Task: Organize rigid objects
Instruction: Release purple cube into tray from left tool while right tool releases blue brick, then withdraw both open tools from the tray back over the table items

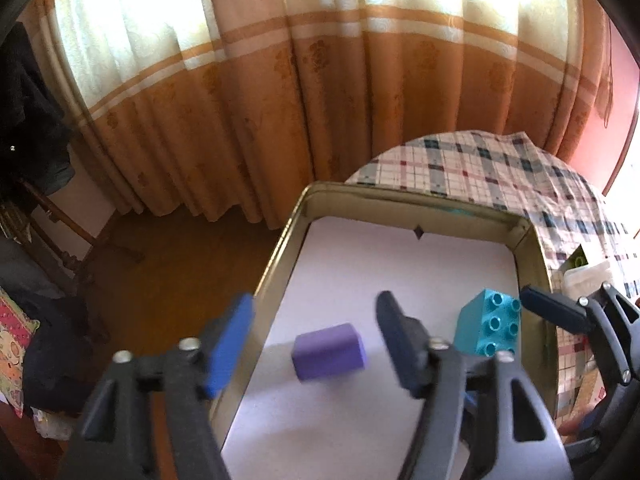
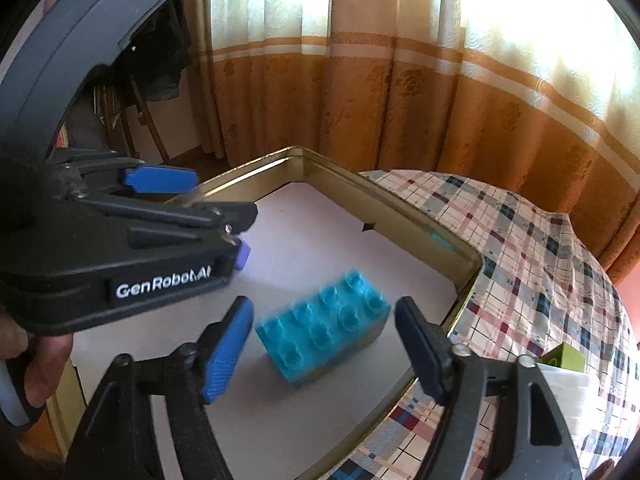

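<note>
The left gripper (image 1: 310, 338) stands open over the purple block (image 1: 329, 356) lying free in the tin (image 1: 280, 248). The right gripper (image 2: 324, 344), open, brackets the turquoise brick (image 2: 324, 334), untouched. Only the right view shows "GenRobot.AI" lettering (image 2: 162, 282).

A plaid-covered table (image 2: 520, 240) bears a gold tin tray (image 2: 460, 248).

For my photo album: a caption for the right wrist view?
Open right gripper around a teal brick inside a gold tin.
</note>
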`<state>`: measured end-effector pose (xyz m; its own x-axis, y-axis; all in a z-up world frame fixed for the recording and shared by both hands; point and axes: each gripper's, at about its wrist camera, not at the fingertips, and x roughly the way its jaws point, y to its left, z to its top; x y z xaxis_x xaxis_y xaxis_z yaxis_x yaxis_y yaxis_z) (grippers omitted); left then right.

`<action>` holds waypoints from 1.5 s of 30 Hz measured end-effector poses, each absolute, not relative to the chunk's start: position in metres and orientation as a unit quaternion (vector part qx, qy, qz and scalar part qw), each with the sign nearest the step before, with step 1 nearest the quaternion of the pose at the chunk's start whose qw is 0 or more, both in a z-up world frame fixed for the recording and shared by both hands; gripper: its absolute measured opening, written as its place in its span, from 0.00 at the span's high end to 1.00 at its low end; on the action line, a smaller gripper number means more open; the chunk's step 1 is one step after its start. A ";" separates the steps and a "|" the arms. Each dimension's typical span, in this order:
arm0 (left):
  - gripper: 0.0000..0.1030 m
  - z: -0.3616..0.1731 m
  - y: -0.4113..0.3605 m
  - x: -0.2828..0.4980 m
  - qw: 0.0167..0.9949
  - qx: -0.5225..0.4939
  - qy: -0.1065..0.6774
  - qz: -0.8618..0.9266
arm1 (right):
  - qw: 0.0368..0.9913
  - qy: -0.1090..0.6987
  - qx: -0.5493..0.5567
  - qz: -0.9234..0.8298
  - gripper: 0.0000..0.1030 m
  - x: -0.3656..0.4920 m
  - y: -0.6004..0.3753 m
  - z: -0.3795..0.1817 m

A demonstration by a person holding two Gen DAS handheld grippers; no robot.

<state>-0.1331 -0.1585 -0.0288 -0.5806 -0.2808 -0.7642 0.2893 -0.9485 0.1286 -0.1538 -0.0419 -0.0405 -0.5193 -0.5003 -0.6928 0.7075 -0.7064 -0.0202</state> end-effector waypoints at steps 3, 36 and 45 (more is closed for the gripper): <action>0.34 -0.026 -0.156 -0.127 0.164 0.419 0.001 -0.893 | 0.351 0.144 0.336 -0.862 0.22 -0.150 -0.038 -0.038; 0.03 -0.005 -0.031 -0.042 0.062 0.330 0.035 -0.941 | 0.232 0.014 0.341 -0.911 0.19 -0.081 0.163 -0.034; 0.03 -0.020 0.021 -0.022 0.007 0.321 0.003 -0.947 | 0.192 0.029 0.353 -0.915 0.18 -0.067 0.197 -0.058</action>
<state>-0.0222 0.0206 -0.0204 -0.7941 -0.0116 -0.6077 0.0158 -0.9999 -0.0016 -0.0674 0.1970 -0.0579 -0.6771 -0.3308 -0.6574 0.3710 -0.9249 0.0832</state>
